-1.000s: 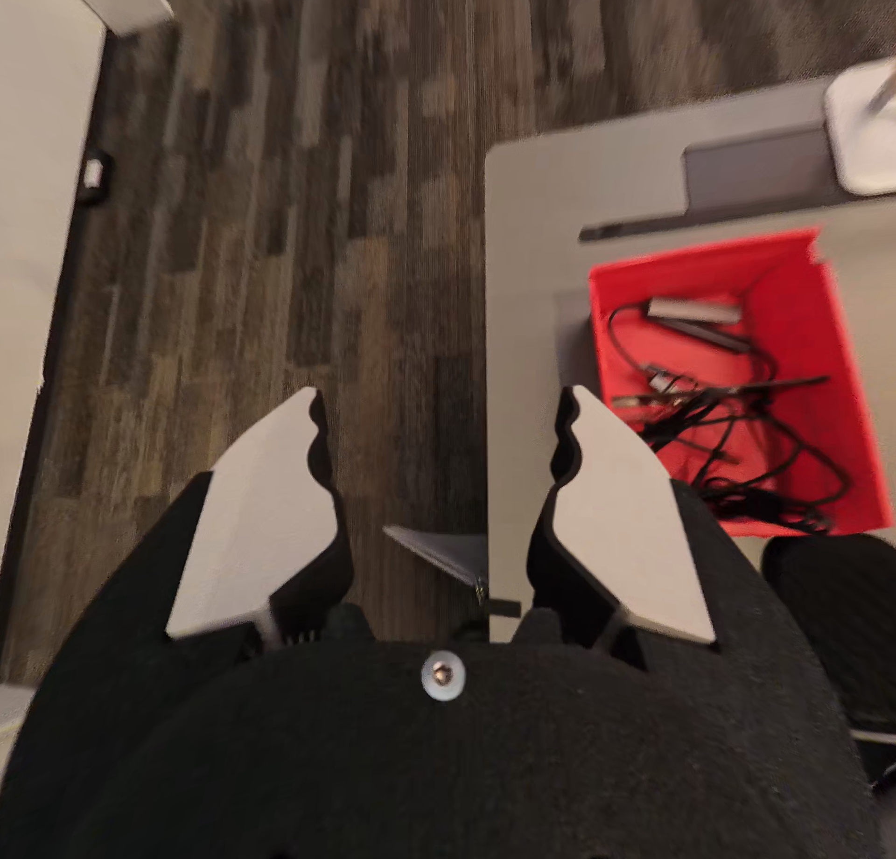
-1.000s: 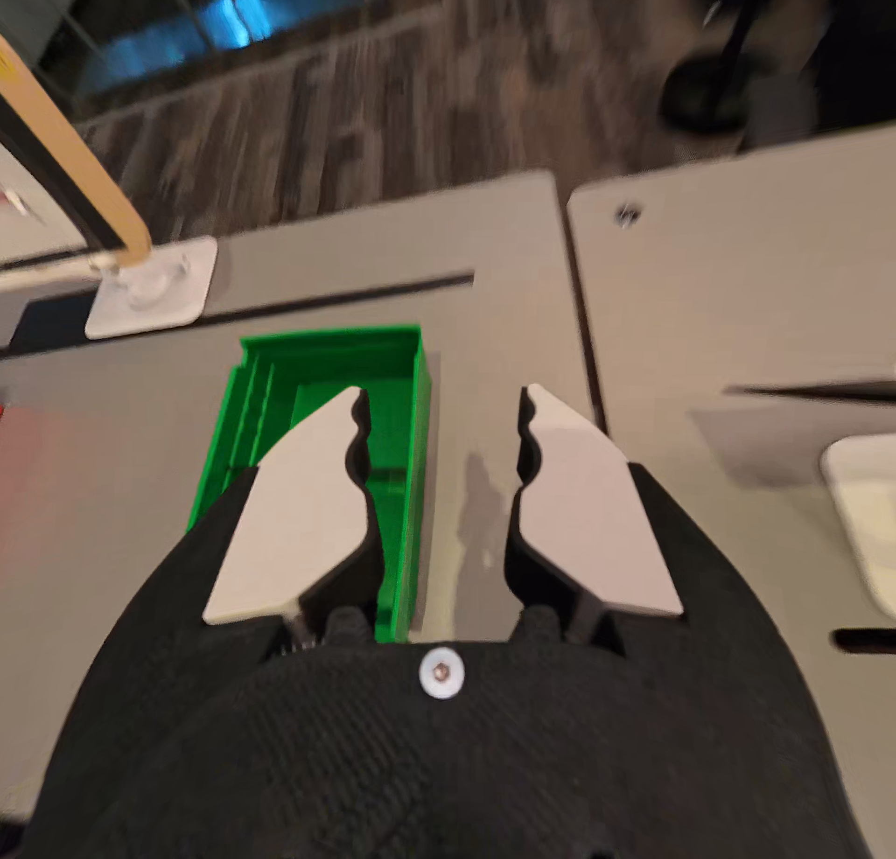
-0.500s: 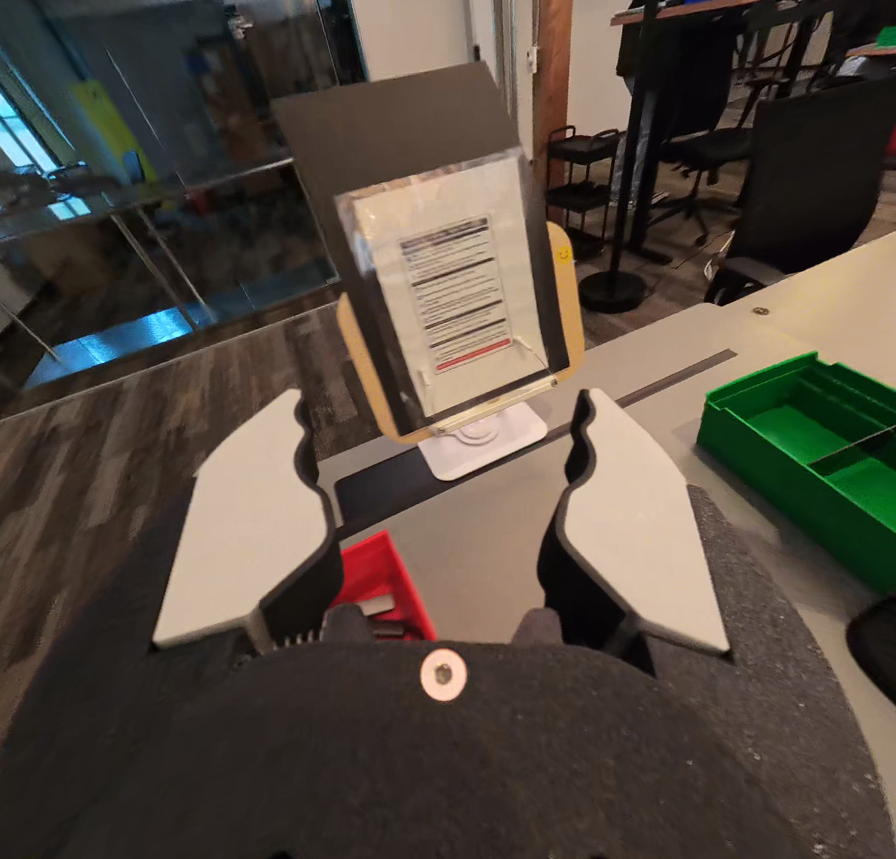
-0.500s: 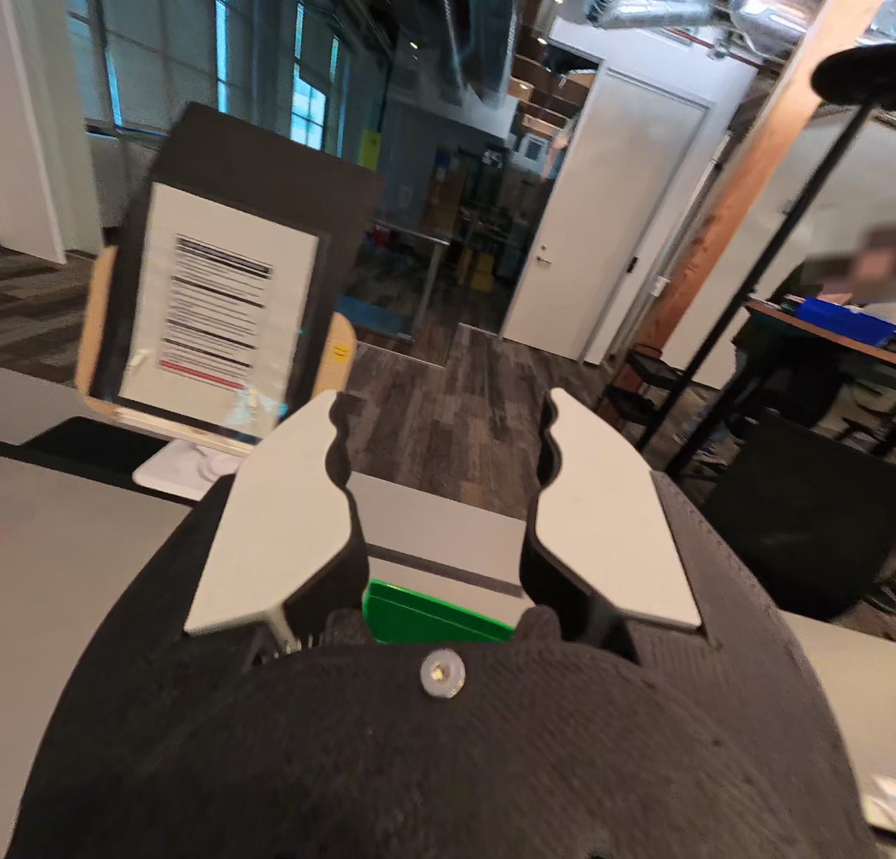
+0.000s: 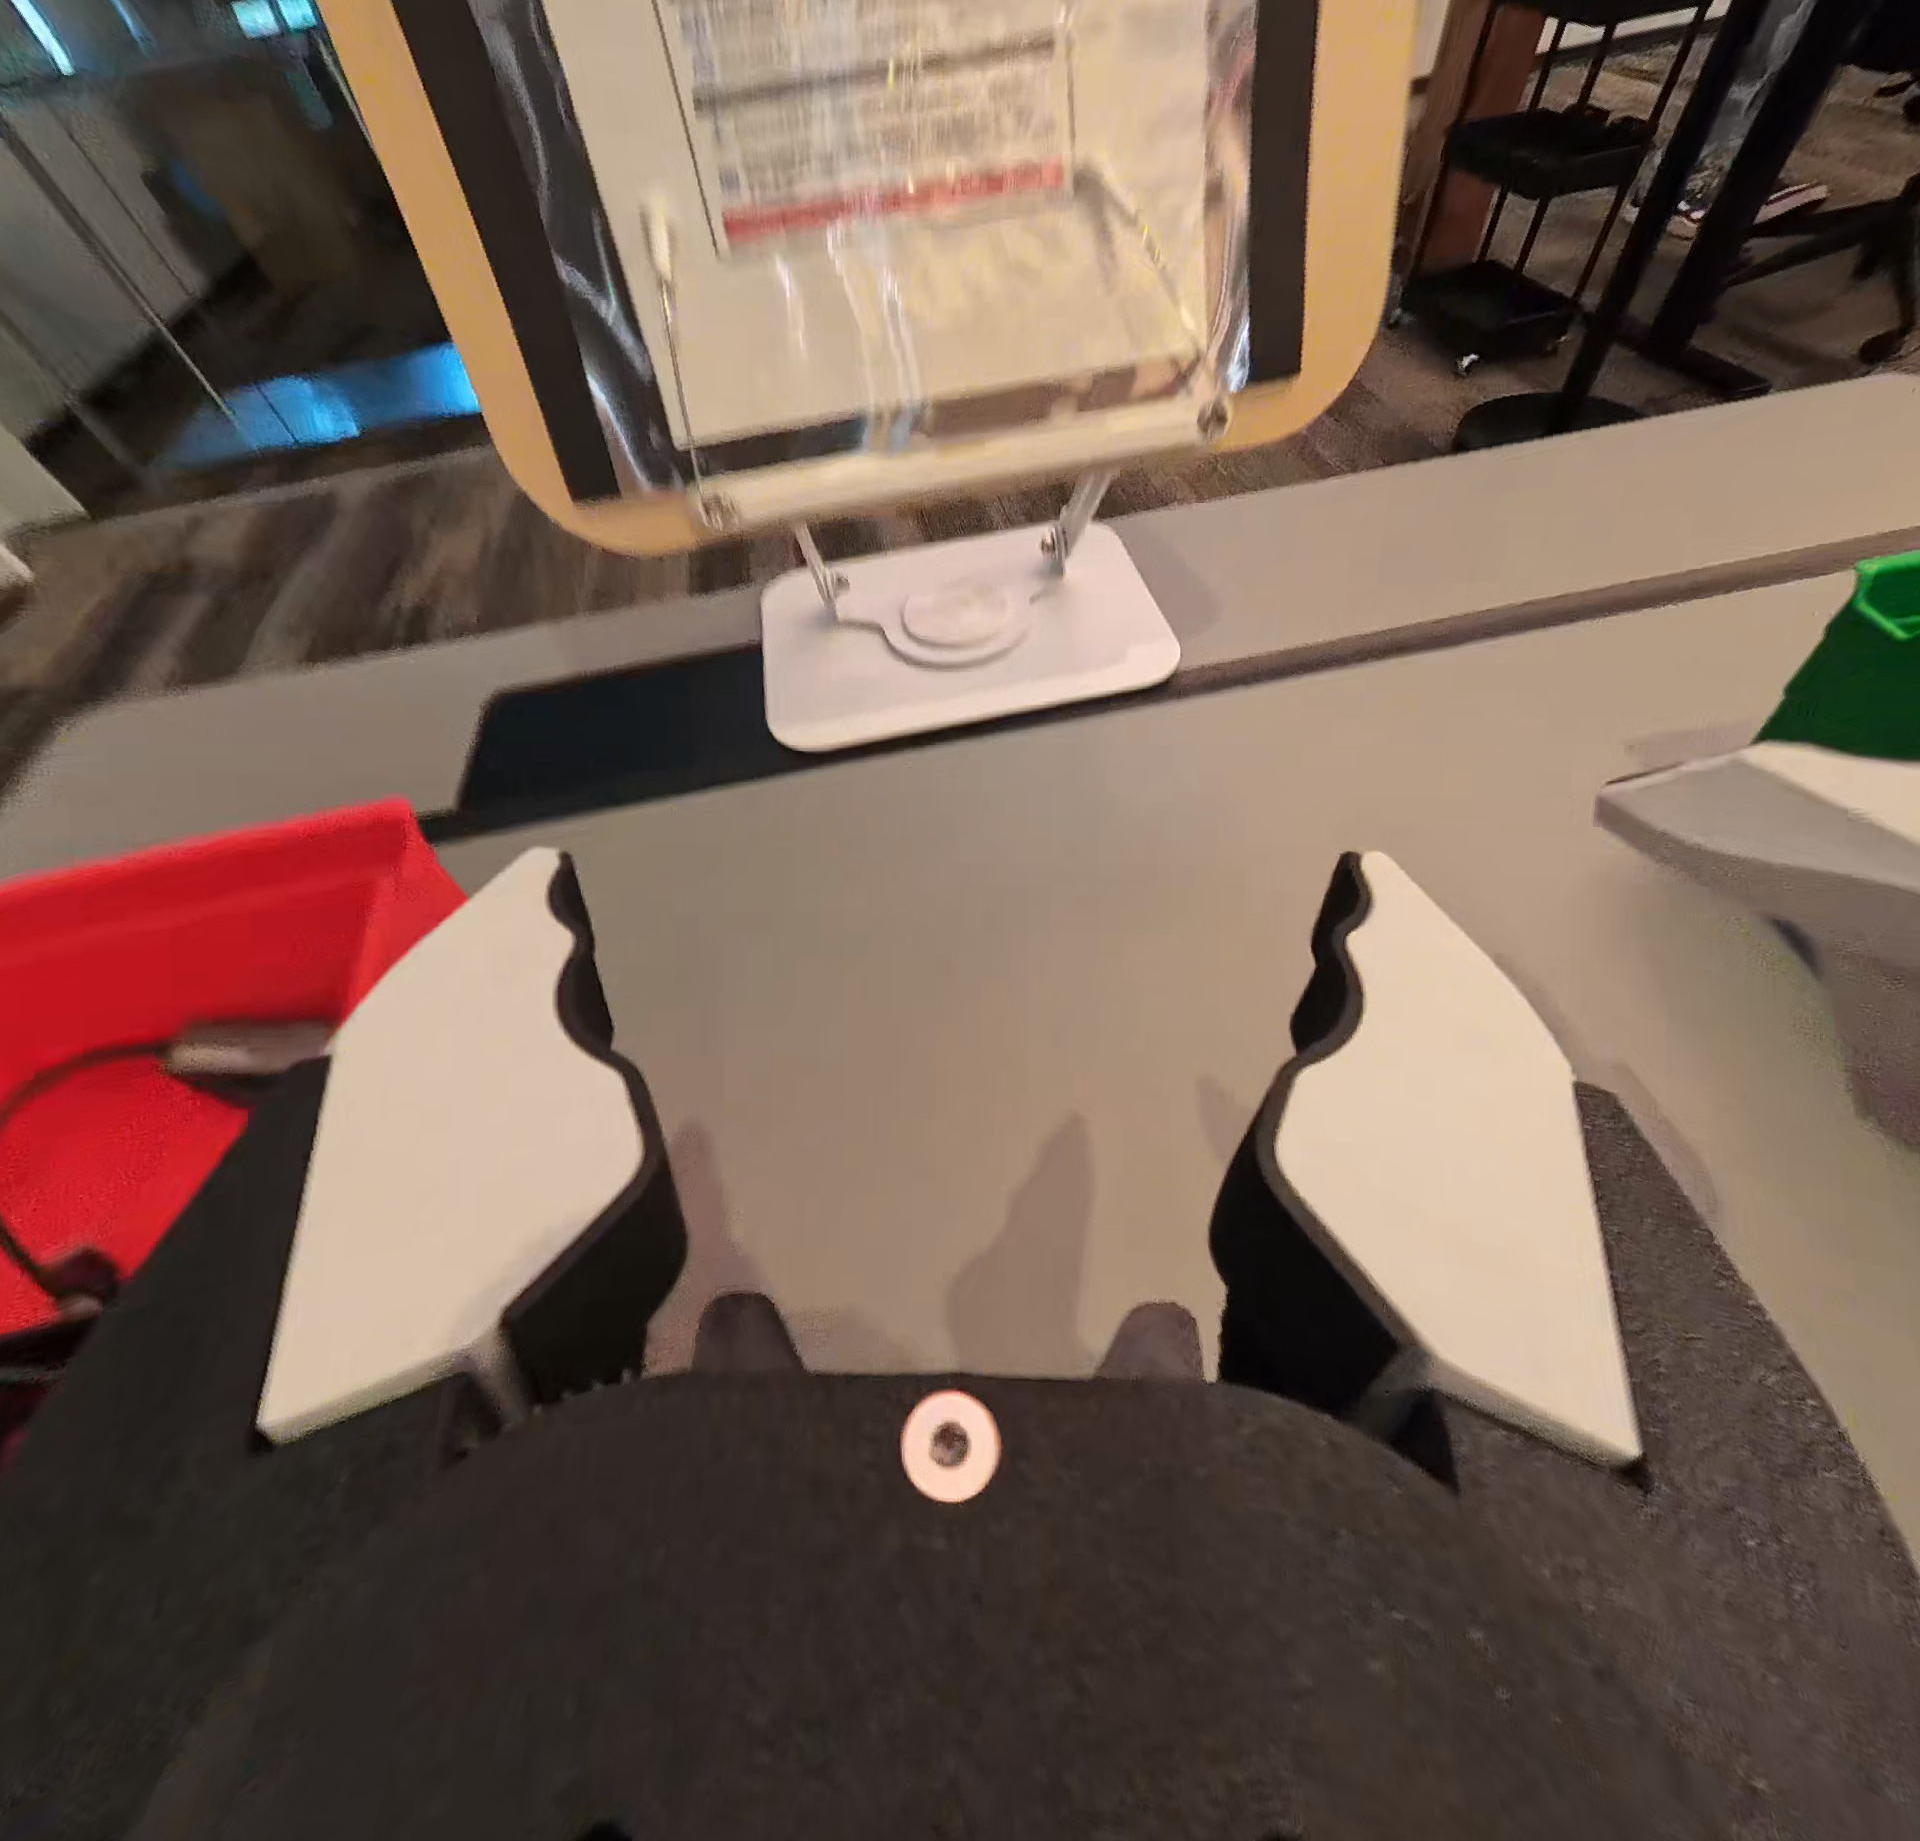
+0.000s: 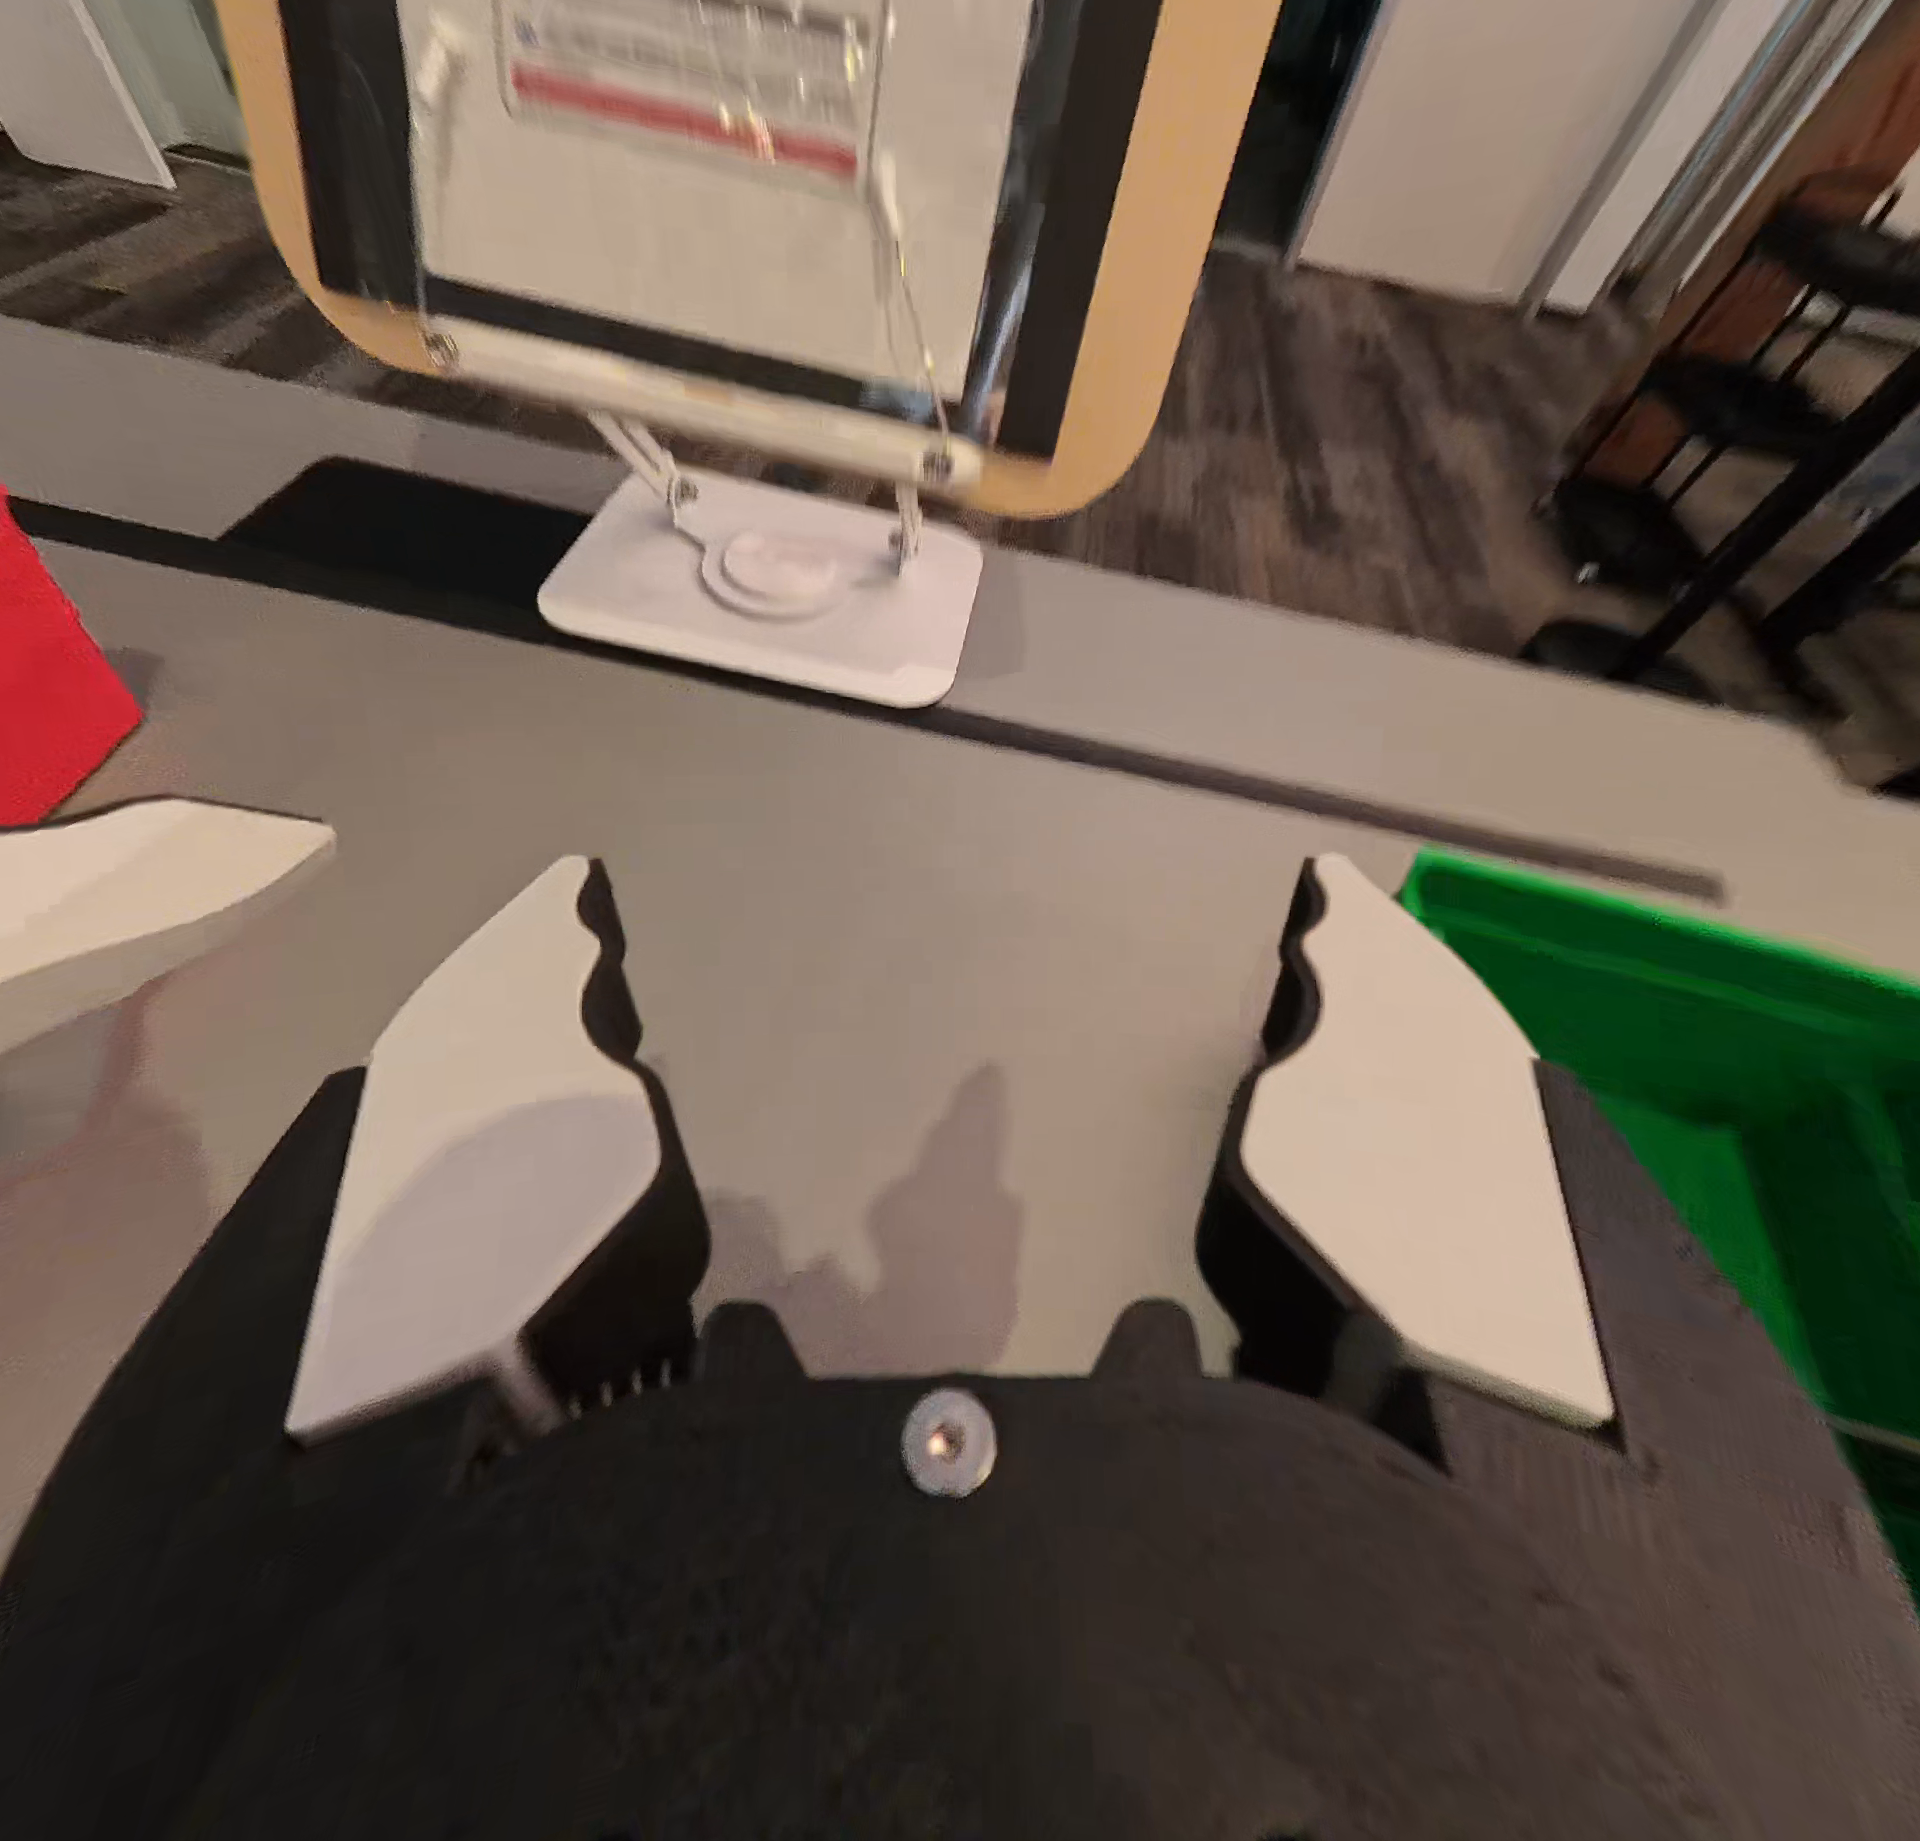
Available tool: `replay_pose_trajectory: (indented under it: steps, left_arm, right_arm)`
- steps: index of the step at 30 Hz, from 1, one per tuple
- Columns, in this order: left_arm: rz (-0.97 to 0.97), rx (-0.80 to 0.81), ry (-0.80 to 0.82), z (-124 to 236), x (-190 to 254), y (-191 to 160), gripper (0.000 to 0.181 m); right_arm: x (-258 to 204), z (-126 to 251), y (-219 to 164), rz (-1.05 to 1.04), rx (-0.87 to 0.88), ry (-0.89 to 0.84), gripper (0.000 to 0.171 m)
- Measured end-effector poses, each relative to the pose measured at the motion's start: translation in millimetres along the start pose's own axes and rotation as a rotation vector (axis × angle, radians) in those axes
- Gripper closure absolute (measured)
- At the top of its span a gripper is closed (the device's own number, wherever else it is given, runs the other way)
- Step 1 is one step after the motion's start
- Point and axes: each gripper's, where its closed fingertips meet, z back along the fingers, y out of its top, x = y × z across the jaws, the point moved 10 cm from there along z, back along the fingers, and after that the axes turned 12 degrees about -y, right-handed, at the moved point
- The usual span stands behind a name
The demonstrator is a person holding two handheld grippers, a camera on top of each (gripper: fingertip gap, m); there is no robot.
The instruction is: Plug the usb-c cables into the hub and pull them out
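My left gripper (image 5: pixel 956 872) is open and empty, low over the bare grey table (image 5: pixel 935 960). To its left stands a red bin (image 5: pixel 156 939) with a black cable (image 5: pixel 62 1085) in it, ending in a blurred connector or small device by my left finger. My right gripper (image 6: pixel 945 872) is open and empty over the same table. A green tray (image 6: pixel 1662 1012) lies just right of it, and the red bin's corner (image 6: pixel 52 690) shows far left. Each gripper's white finger shows at the edge of the other view. No hub can be made out.
A framed sheet holder on a white stand (image 5: pixel 966 638) stands at the table's back edge, straight ahead in both views (image 6: pixel 769 596). A dark slot (image 5: pixel 613 742) runs along the back of the table. Black shelving (image 5: pixel 1538 160) and wood floor lie beyond.
Both grippers have tilted down from the room view to the table and come closer to the stand. The sheet holder looms much larger. Both stay open and empty.
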Motion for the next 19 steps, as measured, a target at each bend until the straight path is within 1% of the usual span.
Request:
replay_pose_trajectory:
  steps: [3, 7, 12, 19]
  left_arm:
    - [0.083, -0.039, 0.011, -10, -2, -27, 0.05]
    - [0.107, -0.094, 0.057, -22, -2, -60, 0.045]
    - [0.153, -0.228, 0.072, -38, -3, -98, 0.038]
    - [0.246, -0.372, 0.055, -50, -7, -133, 0.037]
  right_arm:
    - [-8, -18, -31, -0.061, -0.112, 0.012, 0.046]
    - [-18, -34, -63, -0.095, -0.201, 0.013, 0.046]
    - [-31, -46, -90, -0.114, -0.263, -0.013, 0.046]
    - [-46, -64, -122, -0.144, -0.385, -0.035, 0.042]
